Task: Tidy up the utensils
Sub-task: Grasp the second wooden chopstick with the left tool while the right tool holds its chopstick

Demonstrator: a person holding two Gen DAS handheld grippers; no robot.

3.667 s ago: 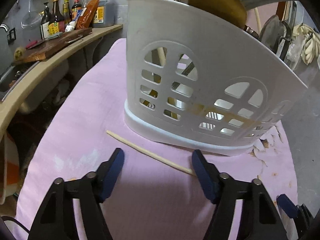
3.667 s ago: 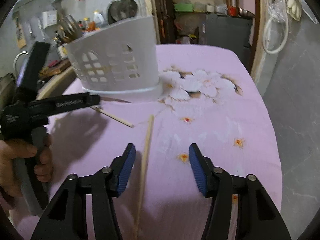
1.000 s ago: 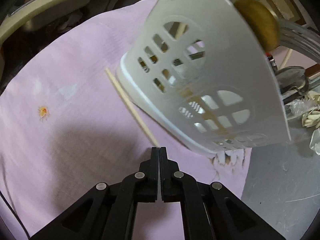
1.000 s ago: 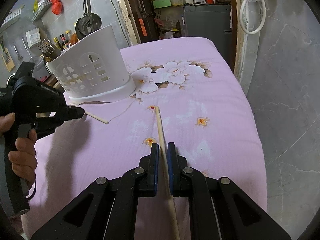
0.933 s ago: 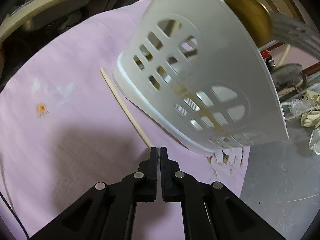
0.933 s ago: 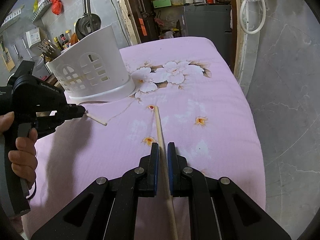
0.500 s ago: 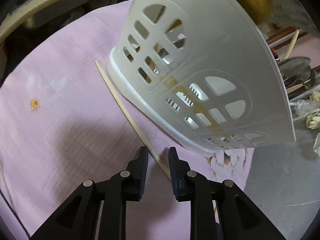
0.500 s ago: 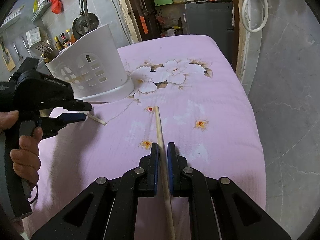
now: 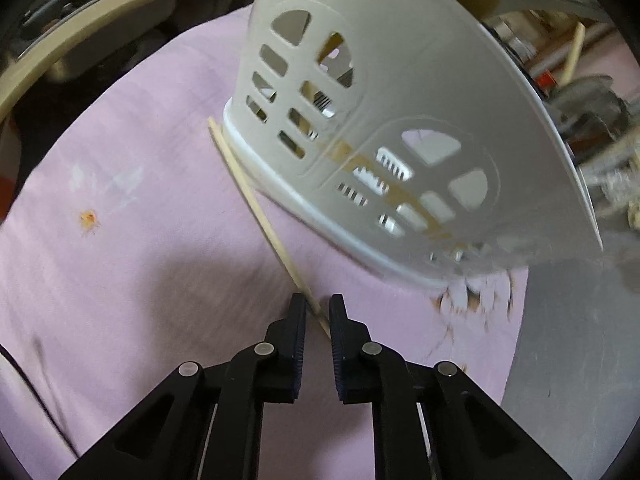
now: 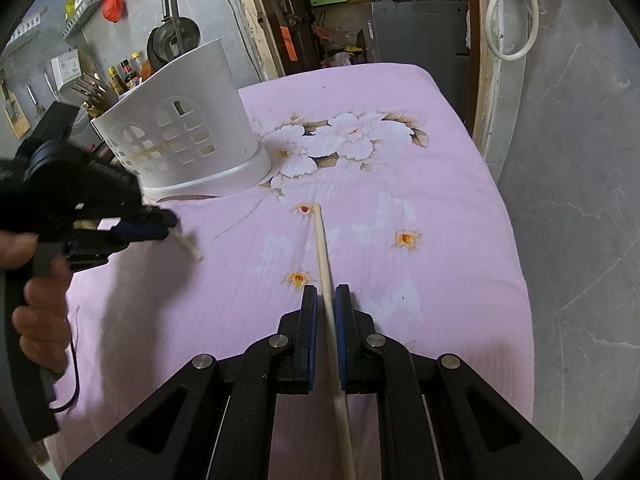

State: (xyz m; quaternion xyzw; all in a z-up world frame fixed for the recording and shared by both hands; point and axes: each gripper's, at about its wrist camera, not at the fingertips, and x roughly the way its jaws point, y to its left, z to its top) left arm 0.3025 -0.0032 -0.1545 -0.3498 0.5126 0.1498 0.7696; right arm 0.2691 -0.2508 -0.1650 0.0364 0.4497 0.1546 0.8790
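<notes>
While the right gripper (image 10: 326, 300) is clamped on one chopstick (image 10: 324, 252), the left gripper (image 9: 317, 312) has been closing around the other chopstick (image 9: 260, 216) beside the basket (image 9: 400, 120), though blur hides whether it's pinched yet.

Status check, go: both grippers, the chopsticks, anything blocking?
Right gripper shut on one pale wooden chopstick. Left gripper closing around the second chopstick, not yet clamped. White slotted plastic utensil holder crowds it.

Left tongs (image 9: 317, 312): I have them tilted steeply down, jaws just closing in, a narrow gap left, a chopstick (image 9: 256, 208) crossing it.
Left hand (image 10: 38, 292): wrapped round the grip.
Right tongs (image 10: 326, 300): pinched tight on a second chopstick (image 10: 325, 276), angled down.
</notes>
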